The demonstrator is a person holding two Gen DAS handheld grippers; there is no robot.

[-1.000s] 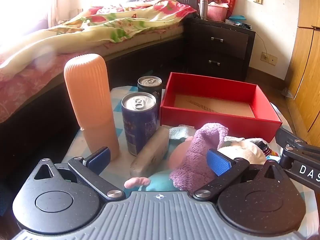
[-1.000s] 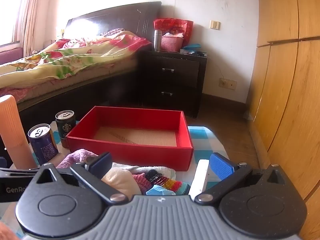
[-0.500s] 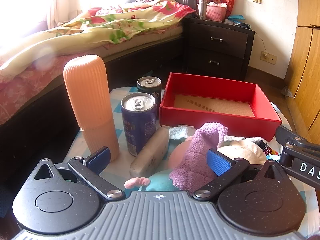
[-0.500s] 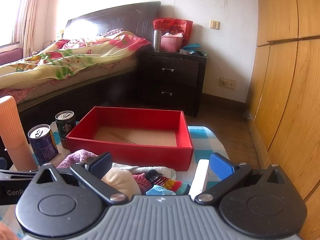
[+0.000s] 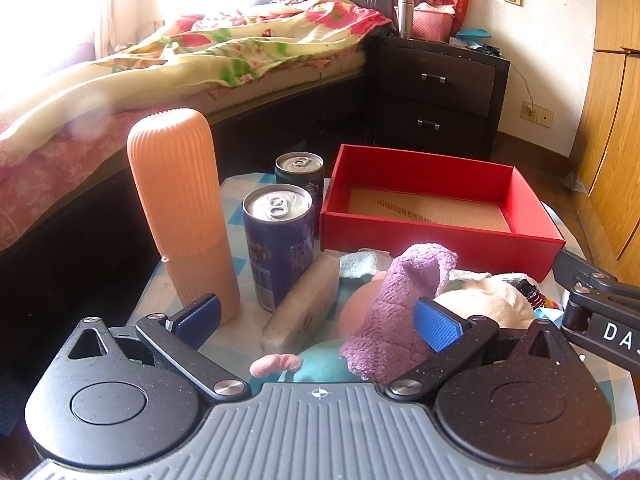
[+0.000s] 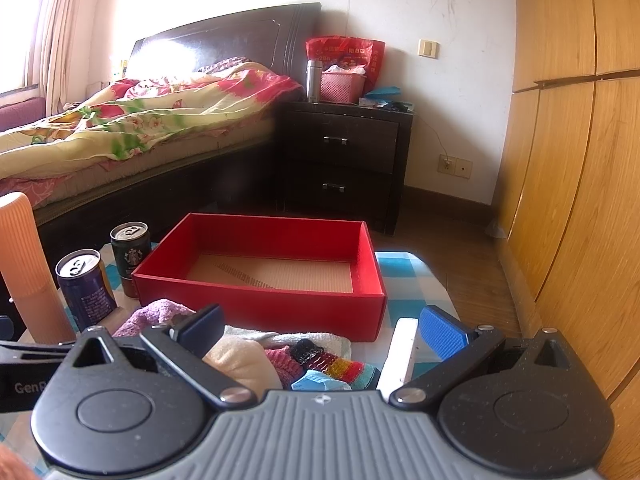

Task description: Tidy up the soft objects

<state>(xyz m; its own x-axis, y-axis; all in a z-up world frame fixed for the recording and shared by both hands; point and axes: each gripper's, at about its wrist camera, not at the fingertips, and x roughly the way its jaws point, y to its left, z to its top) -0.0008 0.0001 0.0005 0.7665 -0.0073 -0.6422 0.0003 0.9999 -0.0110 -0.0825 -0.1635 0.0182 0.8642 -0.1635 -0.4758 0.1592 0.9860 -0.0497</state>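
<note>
A: Claws?
B: Left gripper (image 5: 318, 318) spread wide, grasping nothing; right gripper (image 6: 322, 330) likewise.
A: Soft stuff?
B: Purple towel (image 5: 394, 312), cream plush (image 5: 486, 304), striped sock (image 6: 340, 366) piled at the table's near edge, against the red box (image 6: 260, 300), which has nothing inside.

Strong daylight pours in from the left, blowing out the window (image 5: 48, 12) and perhaps part of the headboard (image 6: 180, 48). Fisheye bends the wardrobe (image 6: 580, 160); focus stays sharp throughout.
</note>
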